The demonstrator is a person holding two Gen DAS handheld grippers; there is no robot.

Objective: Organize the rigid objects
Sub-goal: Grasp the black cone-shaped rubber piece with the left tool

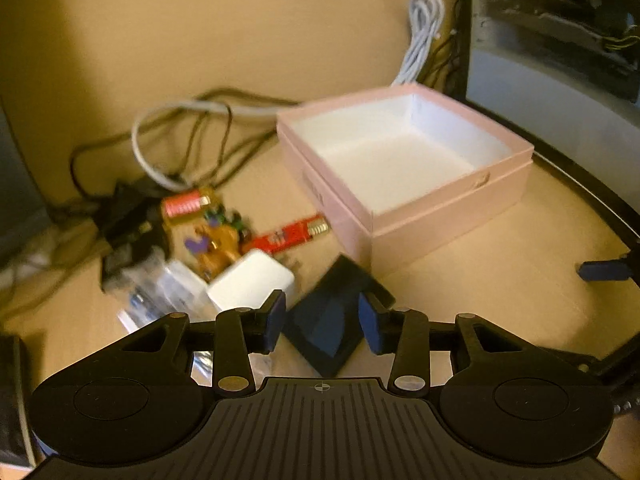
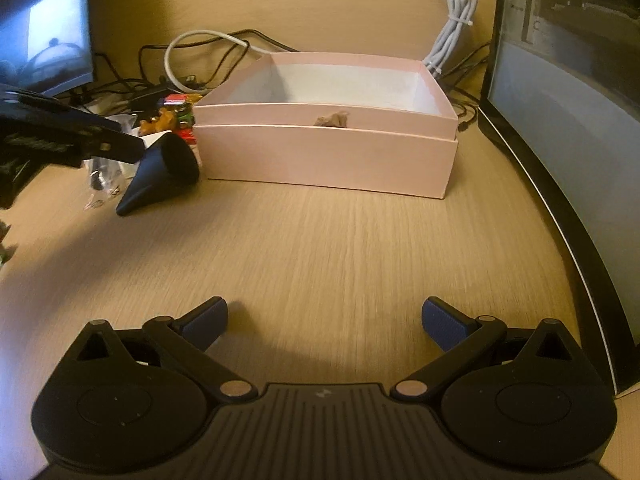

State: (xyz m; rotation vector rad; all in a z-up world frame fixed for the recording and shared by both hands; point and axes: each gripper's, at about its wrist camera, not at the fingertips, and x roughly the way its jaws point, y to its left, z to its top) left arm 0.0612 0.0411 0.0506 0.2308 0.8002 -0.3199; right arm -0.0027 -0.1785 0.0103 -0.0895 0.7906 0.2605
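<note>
Between the blue pads (image 1: pixel 276 320) of the left hand-held gripper (image 1: pixel 322 324) sits a dark cone-shaped object (image 1: pixel 328 332), clamped by its sides and, judging from the right wrist view, lifted with its pointed end tilted down toward the table (image 2: pixel 320 248). Ahead and to the right of that hand-held gripper stands the open pink box (image 1: pixel 448 216), empty inside. To its left lies the remaining clutter: a white adapter (image 1: pixel 252 280), an orange toy figure (image 1: pixel 218 248), a red stick (image 1: pixel 288 234) and tangled cables (image 1: pixel 180 132). The right hand-held gripper (image 2: pixel 324 320) hovers spread wide over bare table, holding nothing.

The hold looks risky: pads on a tapering, smooth body could let it swivel or slide out. Carried low, its tip might also catch the near wall of the pink box.
</note>
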